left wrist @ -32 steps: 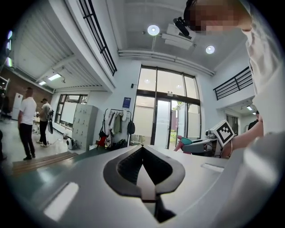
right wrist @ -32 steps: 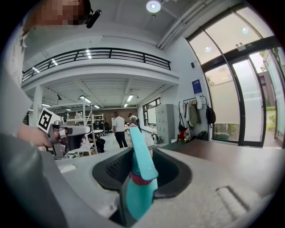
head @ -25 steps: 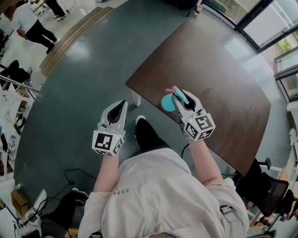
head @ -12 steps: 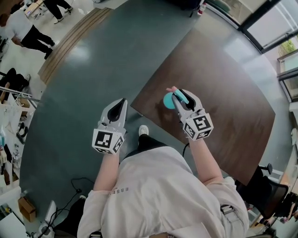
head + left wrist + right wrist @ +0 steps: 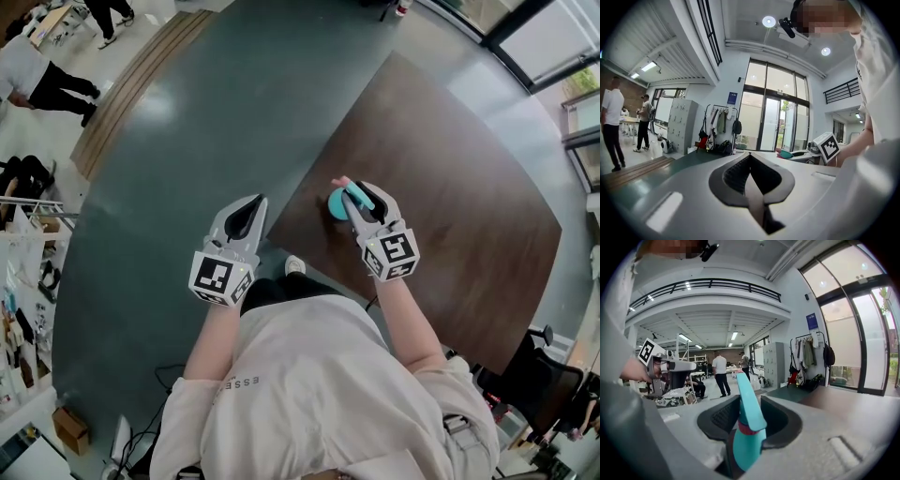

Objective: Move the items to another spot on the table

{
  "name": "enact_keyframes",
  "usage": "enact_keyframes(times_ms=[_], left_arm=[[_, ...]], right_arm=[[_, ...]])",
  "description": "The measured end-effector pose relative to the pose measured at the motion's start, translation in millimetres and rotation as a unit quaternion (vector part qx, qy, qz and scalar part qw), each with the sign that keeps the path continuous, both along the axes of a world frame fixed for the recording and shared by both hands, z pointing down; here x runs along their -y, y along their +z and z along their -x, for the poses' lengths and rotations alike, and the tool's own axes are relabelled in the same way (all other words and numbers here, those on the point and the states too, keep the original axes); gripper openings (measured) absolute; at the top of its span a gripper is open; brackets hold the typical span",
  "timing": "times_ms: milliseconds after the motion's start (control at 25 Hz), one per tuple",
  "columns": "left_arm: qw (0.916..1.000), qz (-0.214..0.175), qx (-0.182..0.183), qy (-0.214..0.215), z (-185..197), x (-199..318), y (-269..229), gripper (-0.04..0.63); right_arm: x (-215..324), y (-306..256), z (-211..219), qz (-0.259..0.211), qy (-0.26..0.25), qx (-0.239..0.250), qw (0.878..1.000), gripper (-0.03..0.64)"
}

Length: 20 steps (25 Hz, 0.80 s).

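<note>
Right gripper view: saw right gripper (image 5: pixel 743 404) squeezing a teal thing (image 5: pixel 745 446), bottom end hidden deep between the jaws. Saw left gripper (image 5: pixel 751 164) pressed shut, empty, well off to the left.

Tabletop (image 5: pixel 450 169): open brown surface running from 12 to 4 o'clock of right gripper (image 5: pixel 362 195), wide room for passage. Right gripper's own gap is filled by teal item (image 5: pixel 336 204). Left gripper (image 5: pixel 251 208) hangs off tabletop over open floor (image 5: pixel 187 169), free from 7 to 12 o'clock; tabletop corner just beside it at 3 o'clock. Black chair (image 5: pixel 527 375) crowds tabletop edge at 4 o'clock.
</note>
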<state>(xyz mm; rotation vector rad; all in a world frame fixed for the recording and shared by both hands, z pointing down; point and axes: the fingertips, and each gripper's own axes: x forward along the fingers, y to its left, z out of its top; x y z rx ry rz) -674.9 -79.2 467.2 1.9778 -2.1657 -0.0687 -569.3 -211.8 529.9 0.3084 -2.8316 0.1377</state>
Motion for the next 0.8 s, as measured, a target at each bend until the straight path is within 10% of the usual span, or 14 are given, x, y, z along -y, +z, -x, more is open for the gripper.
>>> enact_keyframes(times_ms=[800], left_arm=[[0.9963,0.020,-0.035,0.075,8.7,25.8,32.0,0.017]], right_arm=[[7.9,16.1,17.2,0.009,0.027,0.024,0.999,0.200]])
